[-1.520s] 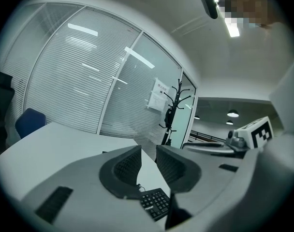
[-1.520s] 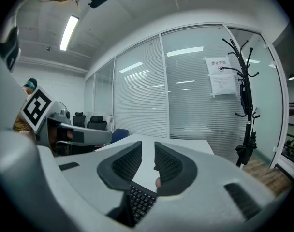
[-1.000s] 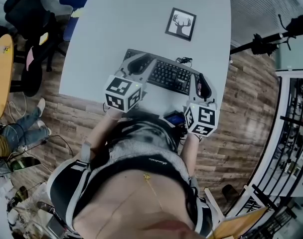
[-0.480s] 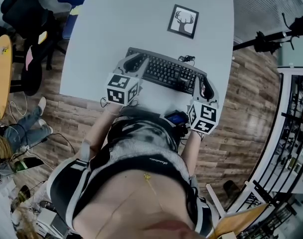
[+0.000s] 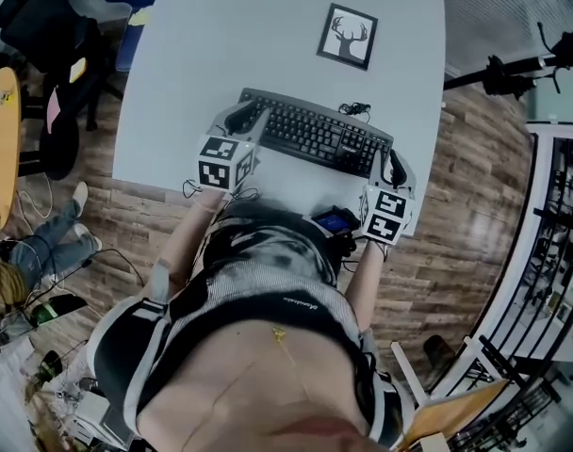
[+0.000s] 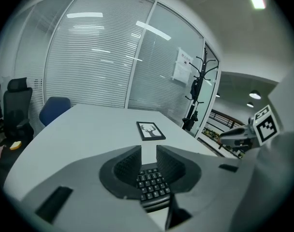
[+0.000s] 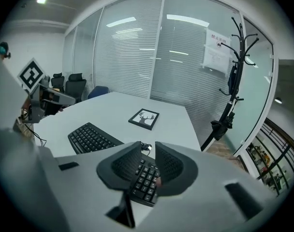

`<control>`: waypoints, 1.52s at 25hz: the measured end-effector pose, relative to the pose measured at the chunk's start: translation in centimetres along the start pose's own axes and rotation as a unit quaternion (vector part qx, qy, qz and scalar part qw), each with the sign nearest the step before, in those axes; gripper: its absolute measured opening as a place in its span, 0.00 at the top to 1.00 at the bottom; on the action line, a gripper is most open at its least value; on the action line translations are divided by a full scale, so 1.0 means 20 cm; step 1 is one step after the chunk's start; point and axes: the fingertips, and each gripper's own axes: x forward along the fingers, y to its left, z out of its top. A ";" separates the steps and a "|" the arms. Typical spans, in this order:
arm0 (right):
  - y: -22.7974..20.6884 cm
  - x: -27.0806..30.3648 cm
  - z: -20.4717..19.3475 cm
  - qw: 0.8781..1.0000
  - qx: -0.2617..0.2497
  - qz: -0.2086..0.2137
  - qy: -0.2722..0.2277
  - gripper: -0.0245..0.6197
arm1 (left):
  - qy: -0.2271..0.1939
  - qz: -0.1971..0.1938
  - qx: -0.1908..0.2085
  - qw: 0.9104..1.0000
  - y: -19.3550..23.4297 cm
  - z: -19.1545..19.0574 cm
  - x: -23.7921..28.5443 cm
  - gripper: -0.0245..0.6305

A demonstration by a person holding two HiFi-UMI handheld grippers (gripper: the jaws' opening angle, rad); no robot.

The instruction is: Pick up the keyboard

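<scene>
Black keyboard [image 5: 315, 137] lies across the near half of the pale table [image 5: 268, 45]. It is a little slanted, with its left end farther from the person than its right end. The left gripper [image 5: 241, 121] is at the left short end and the right gripper [image 5: 392, 166] is at the right short end. In the left gripper view the two jaws are clenched on the keyboard's end: the ribbed pads stand at both sides of the keys, and only a narrow slit separates the tips. The right gripper view shows the same grasp on the other end. Whether the keyboard touches the table or hangs just above it, I cannot tell. A framed deer picture [image 5: 347, 36] lies beyond the keyboard, well apart.
</scene>
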 end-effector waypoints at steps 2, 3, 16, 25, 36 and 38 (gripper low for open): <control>-0.02 0.03 -0.05 1.000 0.003 0.000 0.013 0.82 | 0.011 0.003 0.002 1.000 0.02 -0.03 0.02 0.83; -0.02 0.05 -0.07 1.000 0.005 0.000 0.020 0.82 | 0.017 0.005 0.004 1.000 0.04 -0.05 0.03 0.83; -0.16 0.25 -0.27 0.996 0.027 -0.001 0.081 0.81 | 0.083 0.046 0.050 0.994 0.24 -0.26 0.17 0.83; -0.18 0.38 -0.37 0.993 0.033 0.009 0.114 0.80 | 0.131 0.063 0.037 0.989 0.38 -0.40 0.26 0.83; -0.25 0.53 -0.55 0.978 0.163 0.038 0.121 0.73 | 0.171 0.035 -0.073 0.982 0.53 -0.54 0.39 0.72; -0.25 0.56 -0.58 0.971 0.200 0.052 0.119 0.70 | 0.178 0.019 -0.096 0.979 0.55 -0.58 0.43 0.68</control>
